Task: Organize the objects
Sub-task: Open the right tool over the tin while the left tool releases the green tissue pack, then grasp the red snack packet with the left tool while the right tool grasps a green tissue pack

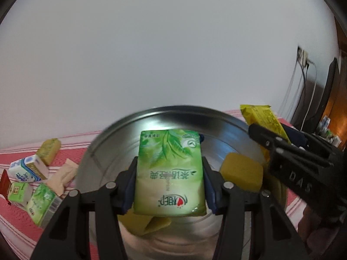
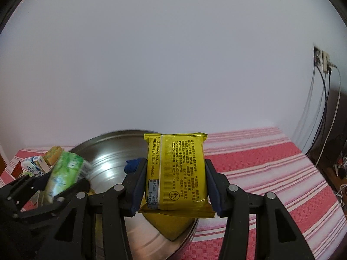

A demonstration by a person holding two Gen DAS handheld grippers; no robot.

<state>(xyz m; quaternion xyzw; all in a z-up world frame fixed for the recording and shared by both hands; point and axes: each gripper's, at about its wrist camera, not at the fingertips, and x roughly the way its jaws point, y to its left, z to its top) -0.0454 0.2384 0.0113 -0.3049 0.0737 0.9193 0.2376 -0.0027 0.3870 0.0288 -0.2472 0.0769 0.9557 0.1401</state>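
Clamped between the blue pads of the left gripper point(image 1: 170, 174) was a green tissue pack point(image 1: 170, 171), its printed face toward the camera and its text upside down, filling the lower centre of the left wrist view. Both pads pressed its long sides, the jaws only partly spread. Behind and below it lay a steel basin point(image 1: 216, 127), whose rim curved across the middle of the frame. Inside the basin, a yellow block point(image 1: 240, 171) sat at the right of the pack.

At the right edge of that view, the right gripper point(image 1: 279, 138) held a yellow snack packet point(image 1: 264, 119) over the basin's rim. In the right wrist view, the same packet point(image 2: 176, 173) stood upright between the two pads, gripped on both sides, jaws likewise partly spread, in the lower centre. The left gripper's pack appeared blurred at the lower left.

Outward, a red-and-white striped cloth point(image 2: 271, 173) covered the table. At the lower left of the left wrist view, small cartons and packs point(image 1: 28, 171) lay clustered on the cloth beside the basin.
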